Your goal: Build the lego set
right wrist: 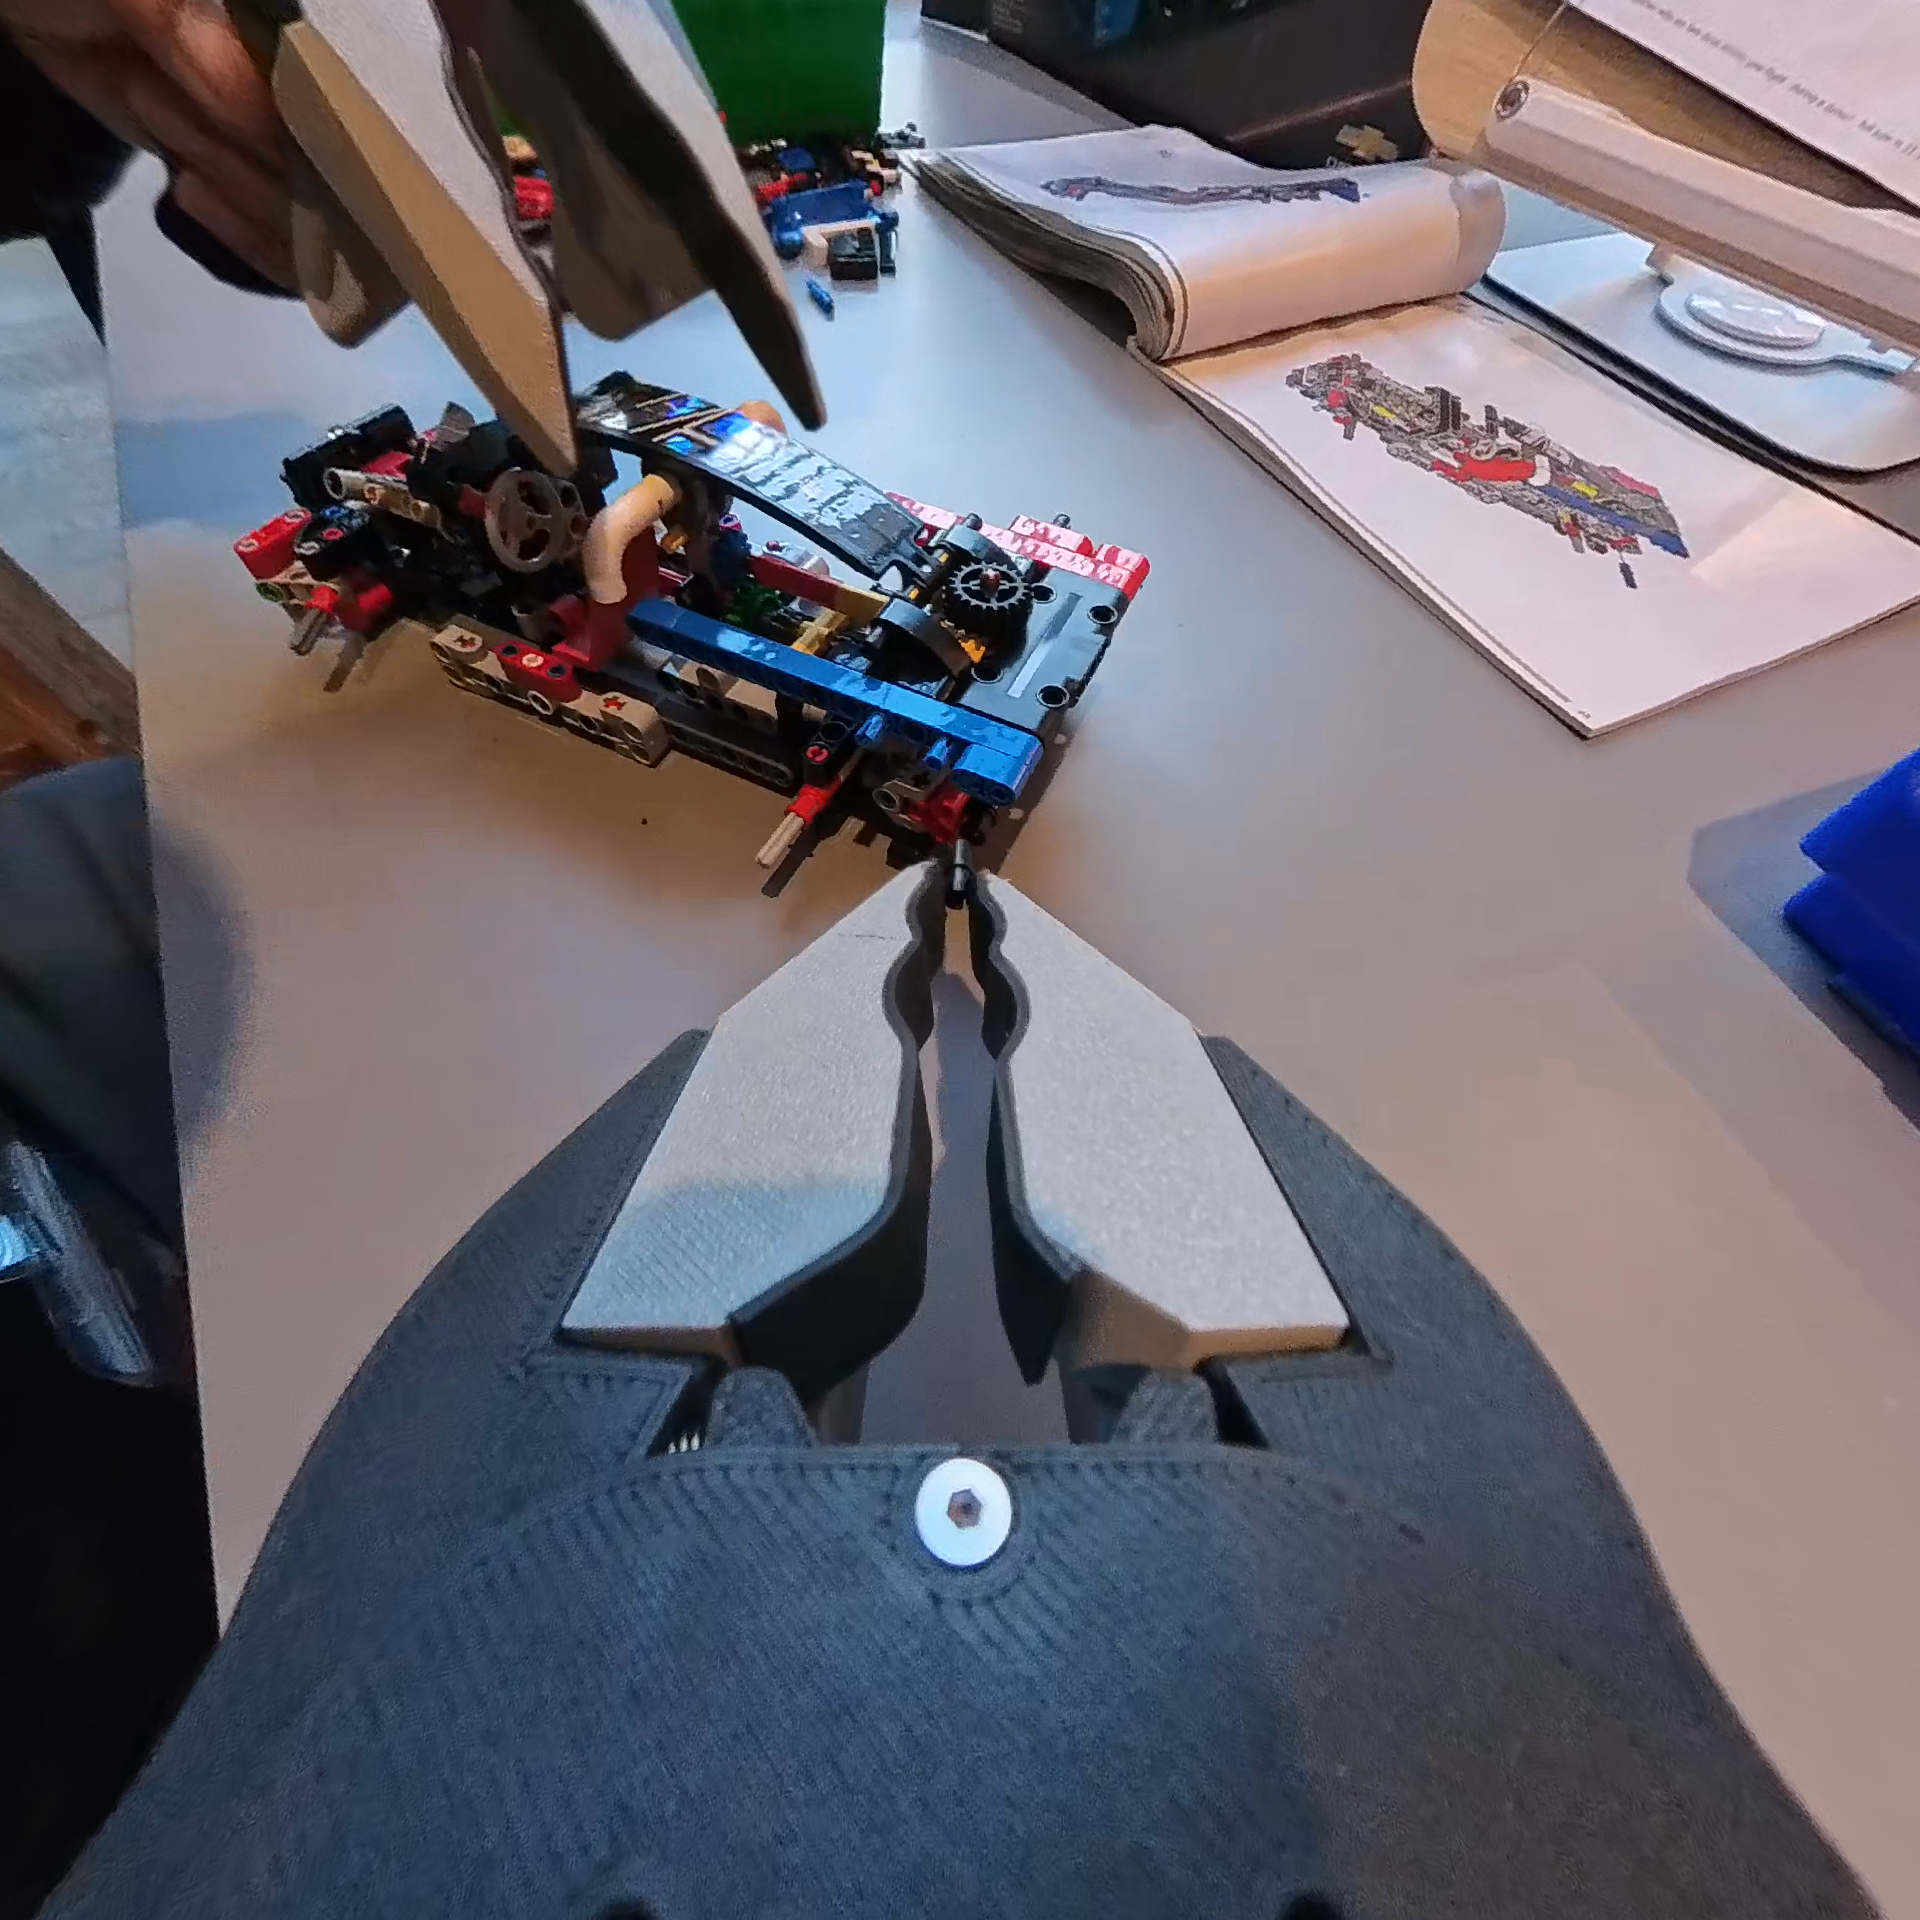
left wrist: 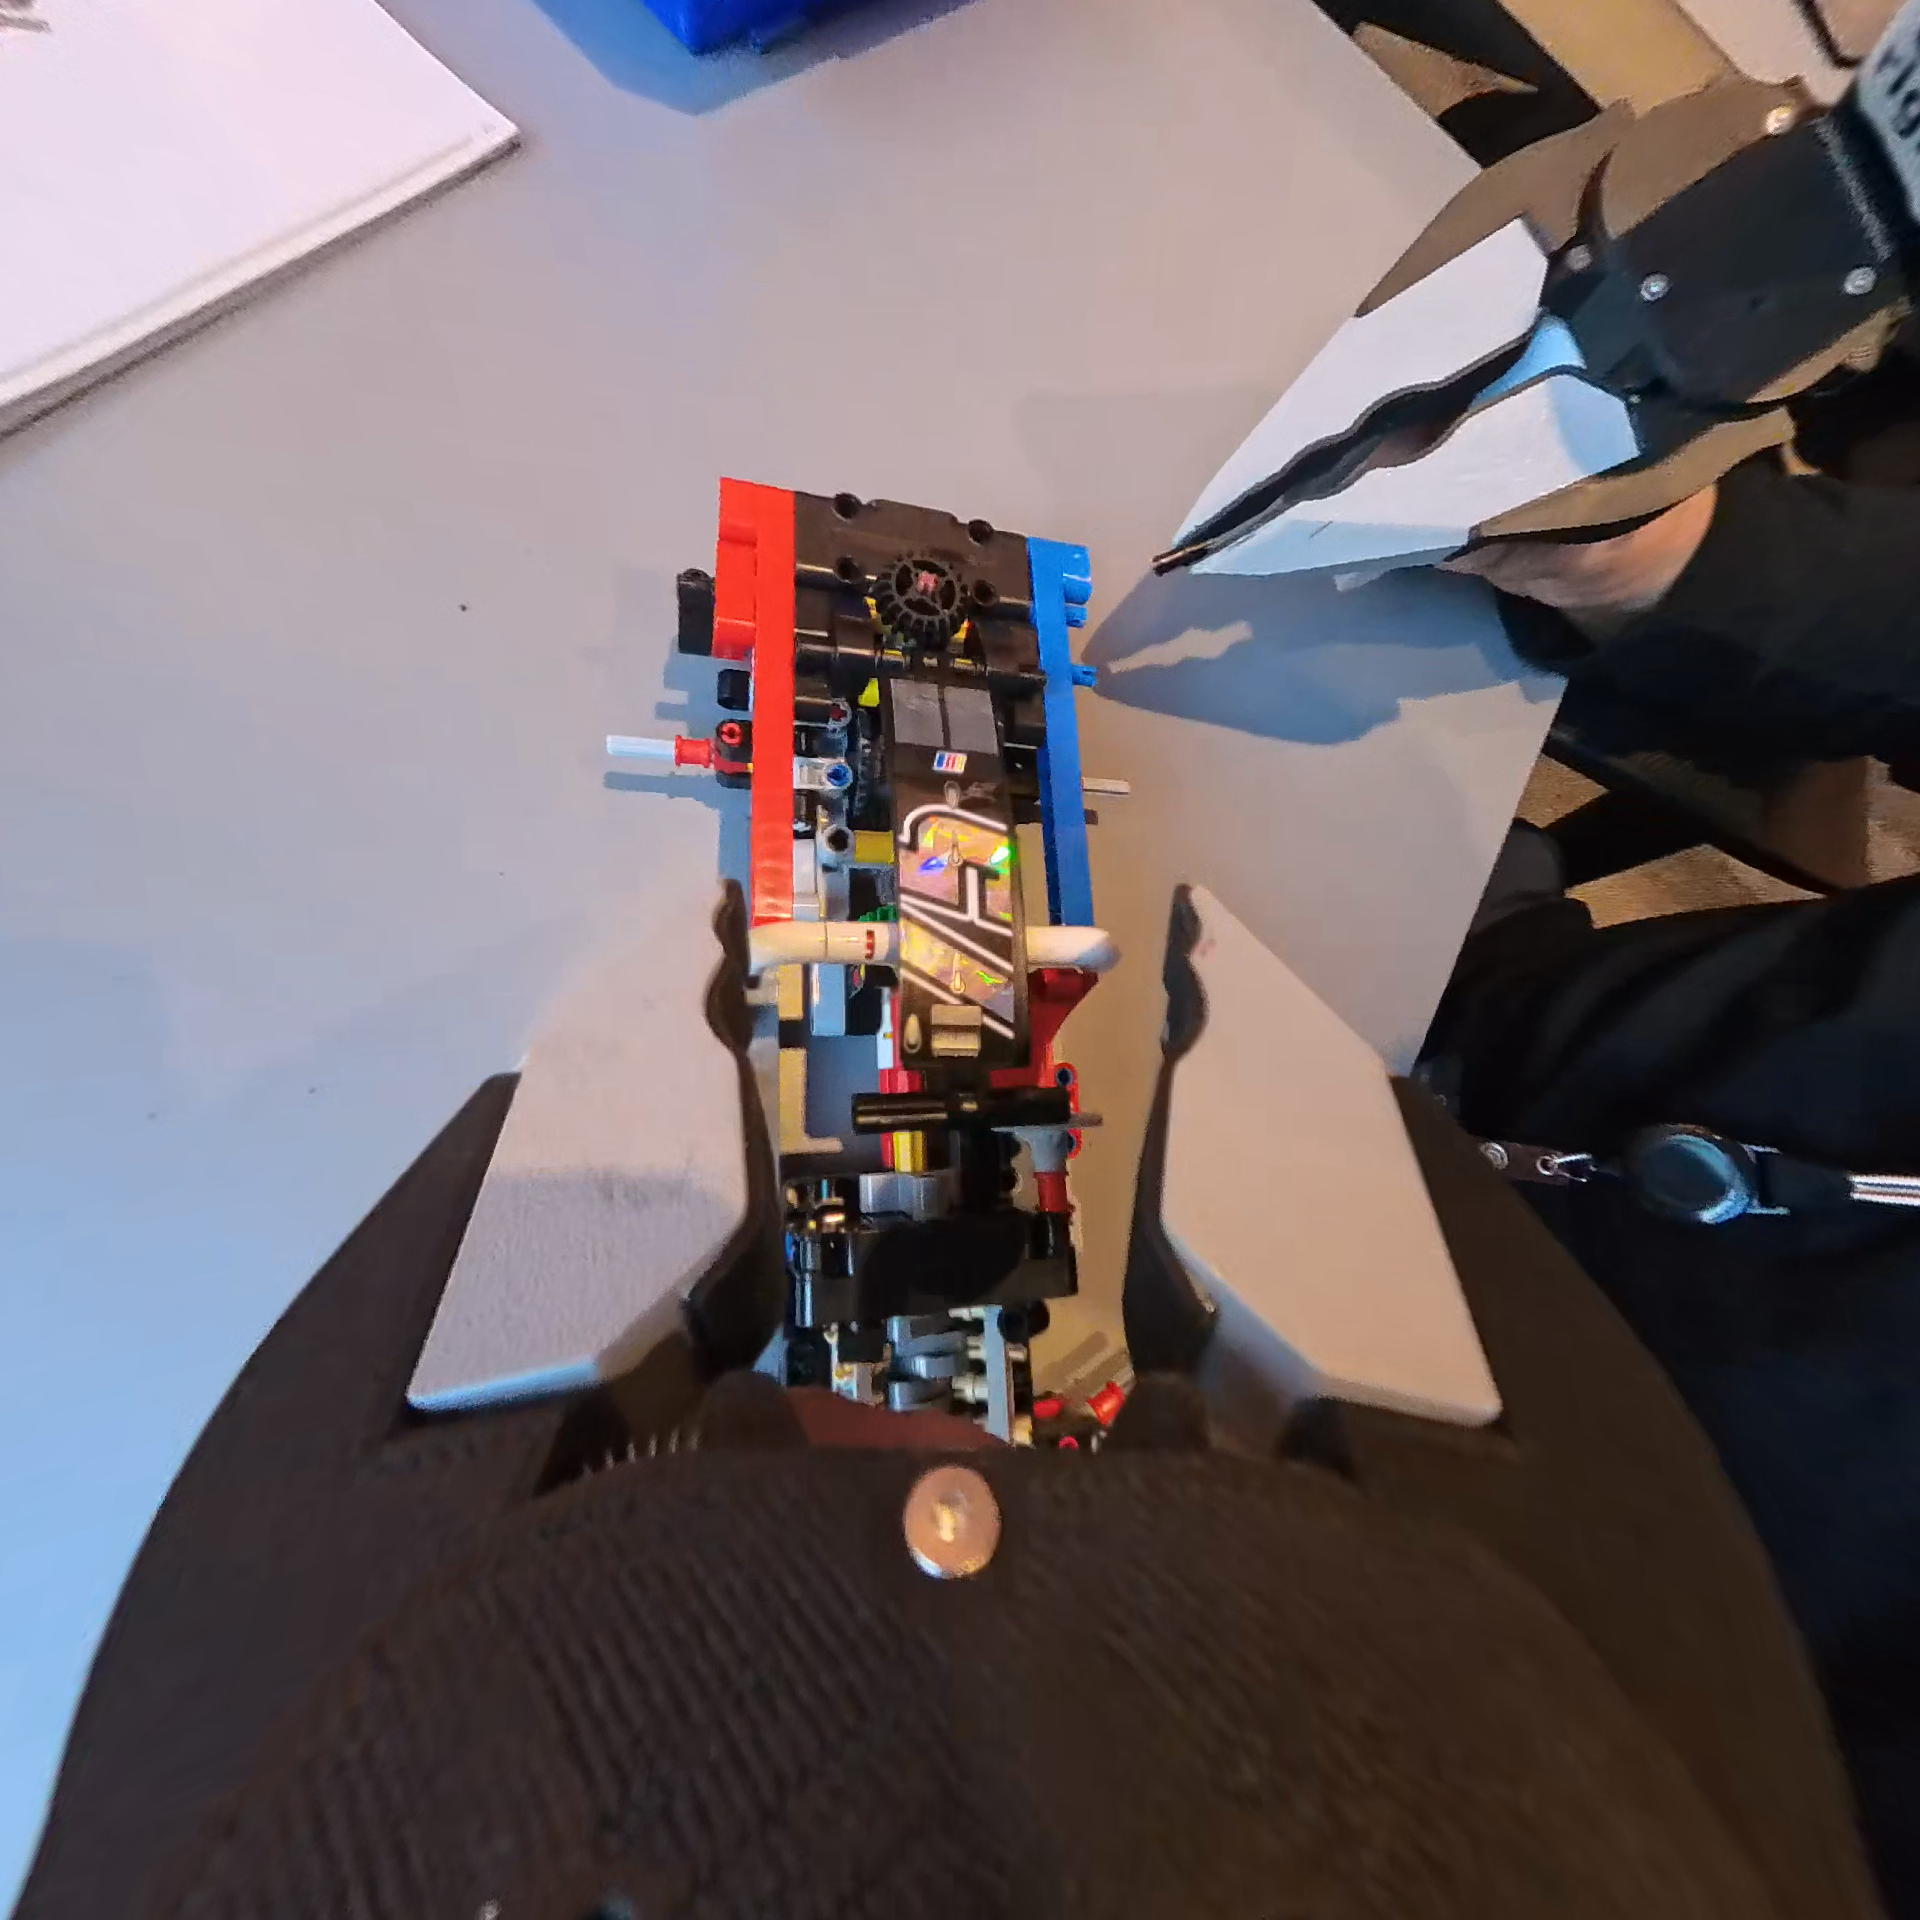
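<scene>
The partly built lego car [left wrist: 914, 883] lies on the grey table, with a red beam on one side, a blue beam on the other and a black stickered panel on top. My left gripper [left wrist: 956, 935] is open and straddles its near end; the left finger touches the white tube and the right finger stands clear. In the right wrist view the left gripper [right wrist: 686, 426] hangs over the car [right wrist: 727, 623]. My right gripper [right wrist: 951, 896] is shut on a small black pin [right wrist: 956, 864], just off the car's blue-beam corner. It also shows in the left wrist view [left wrist: 1169, 561].
An open instruction booklet [right wrist: 1507, 499] lies to the right of the car, and a white booklet [left wrist: 208, 177] at far left. A blue bin [right wrist: 1870, 894] stands at right. Loose parts [right wrist: 831, 197] lie beside a green bin [right wrist: 790, 62] at the back. About 12 cm separates my left fingertips from my right.
</scene>
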A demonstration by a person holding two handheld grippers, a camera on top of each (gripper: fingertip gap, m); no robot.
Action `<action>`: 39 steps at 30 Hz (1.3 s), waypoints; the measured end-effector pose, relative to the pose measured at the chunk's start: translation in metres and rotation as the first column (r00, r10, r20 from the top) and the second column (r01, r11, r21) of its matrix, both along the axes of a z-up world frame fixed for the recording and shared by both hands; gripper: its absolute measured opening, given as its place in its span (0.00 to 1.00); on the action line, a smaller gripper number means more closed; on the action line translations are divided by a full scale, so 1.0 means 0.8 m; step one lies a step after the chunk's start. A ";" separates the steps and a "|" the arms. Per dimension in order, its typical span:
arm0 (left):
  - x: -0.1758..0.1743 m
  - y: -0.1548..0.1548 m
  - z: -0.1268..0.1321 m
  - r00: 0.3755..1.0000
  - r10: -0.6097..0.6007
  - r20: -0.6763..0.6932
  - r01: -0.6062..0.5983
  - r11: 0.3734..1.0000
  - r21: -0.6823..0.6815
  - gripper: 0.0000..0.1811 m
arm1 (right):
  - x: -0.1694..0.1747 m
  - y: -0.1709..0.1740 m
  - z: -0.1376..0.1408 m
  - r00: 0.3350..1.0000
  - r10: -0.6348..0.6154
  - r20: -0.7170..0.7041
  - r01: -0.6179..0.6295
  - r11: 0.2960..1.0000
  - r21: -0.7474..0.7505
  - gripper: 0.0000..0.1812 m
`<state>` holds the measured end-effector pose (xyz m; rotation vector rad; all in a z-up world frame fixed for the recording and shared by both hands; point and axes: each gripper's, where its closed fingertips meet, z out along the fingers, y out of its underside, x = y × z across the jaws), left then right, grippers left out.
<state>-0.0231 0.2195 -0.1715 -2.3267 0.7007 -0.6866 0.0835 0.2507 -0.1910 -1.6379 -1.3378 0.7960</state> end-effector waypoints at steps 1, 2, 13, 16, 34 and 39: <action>-0.001 -0.001 -0.002 1.000 -0.001 0.003 0.001 1.000 -0.009 0.43 | 0.000 0.000 -0.002 1.000 -0.007 0.008 0.007 1.000 -0.008 0.01; -0.003 -0.002 -0.004 1.000 -0.002 0.005 0.002 1.000 -0.013 0.43 | 0.000 0.000 -0.003 1.000 -0.011 0.013 0.011 1.000 -0.015 0.01; 0.025 -0.030 0.004 0.996 -0.005 0.086 0.005 1.000 0.003 0.57 | -0.001 0.003 -0.002 1.000 -0.013 0.004 0.013 0.999 -0.031 0.00; 0.040 -0.047 0.015 0.986 -0.040 0.164 0.040 0.999 0.002 0.47 | 0.000 0.004 -0.001 1.000 -0.014 -0.006 0.014 0.999 -0.040 0.00; -0.009 0.006 0.023 0.984 0.142 0.111 -0.159 0.975 0.157 0.40 | 0.009 0.007 0.005 0.999 -0.032 -0.040 0.030 0.998 -0.054 0.00; 0.003 0.006 0.021 0.989 0.119 0.089 -0.132 0.978 0.164 0.40 | 0.007 -0.004 -0.001 1.000 -0.020 -0.013 0.019 0.991 -0.130 0.01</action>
